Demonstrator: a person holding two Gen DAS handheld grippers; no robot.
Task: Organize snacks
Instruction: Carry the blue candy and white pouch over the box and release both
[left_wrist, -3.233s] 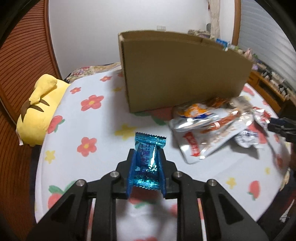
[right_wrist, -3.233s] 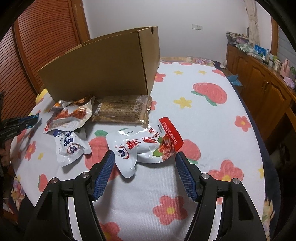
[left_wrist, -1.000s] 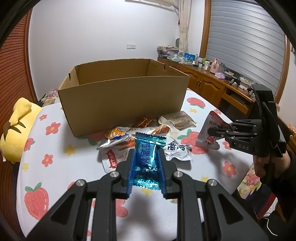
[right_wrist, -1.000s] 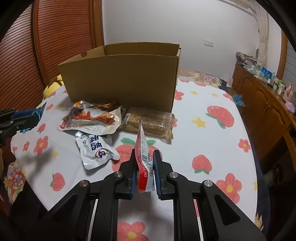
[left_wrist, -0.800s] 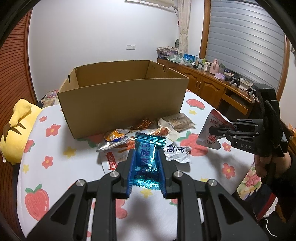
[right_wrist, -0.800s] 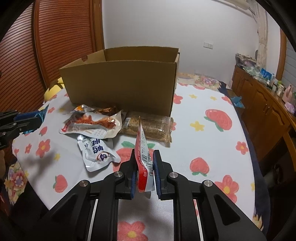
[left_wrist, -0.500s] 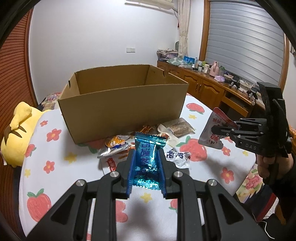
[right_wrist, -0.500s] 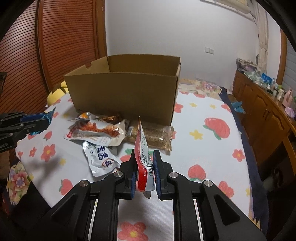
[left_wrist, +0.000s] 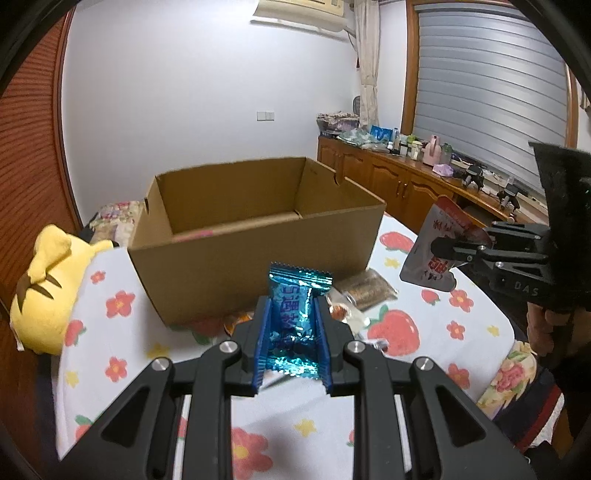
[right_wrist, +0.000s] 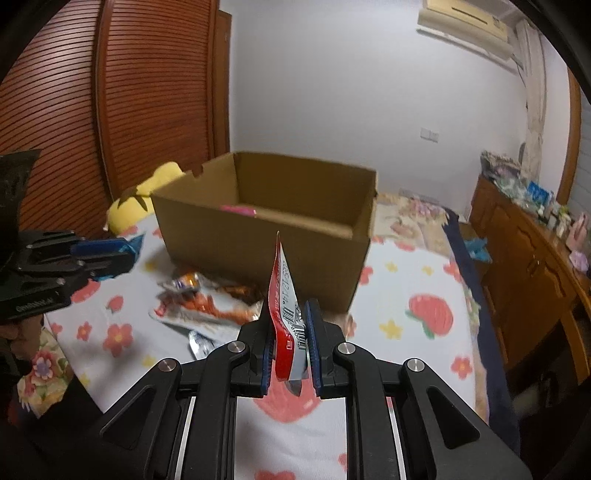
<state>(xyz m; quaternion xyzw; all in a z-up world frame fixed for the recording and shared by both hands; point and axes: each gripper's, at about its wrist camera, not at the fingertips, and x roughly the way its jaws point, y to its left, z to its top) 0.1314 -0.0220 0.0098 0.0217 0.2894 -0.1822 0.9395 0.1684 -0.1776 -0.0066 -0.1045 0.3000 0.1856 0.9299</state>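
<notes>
Left wrist view: the left gripper is clamped on a shiny blue candy, which stands upright between the blue pads and is held up above the table. Right behind it sits the open cardboard box, top flaps folded down, so you can look straight in. Inside there's just a thin pink strip lying on the floor along the near wall; the rest of the bottom that shows is bare cardboard. In front of the box, on the flowery cloth, a brown bar and a couple of foil packets poke out from behind the gripper. A yellow plush leans at the table's left edge. On the right, the right gripper holds a red-and-silver pouch in the air, off the box's right corner.

Right wrist view: the right gripper pinches that pouch edge-on, so it's a thin red and white sliver with a barcode. The box is straight ahead, and the same pink thing shows just over the near wall. It's motion-blurred, so I can't say what it is. Orange and silver packets lie on the table by the box's front. The left gripper with the candy is off to the left.
</notes>
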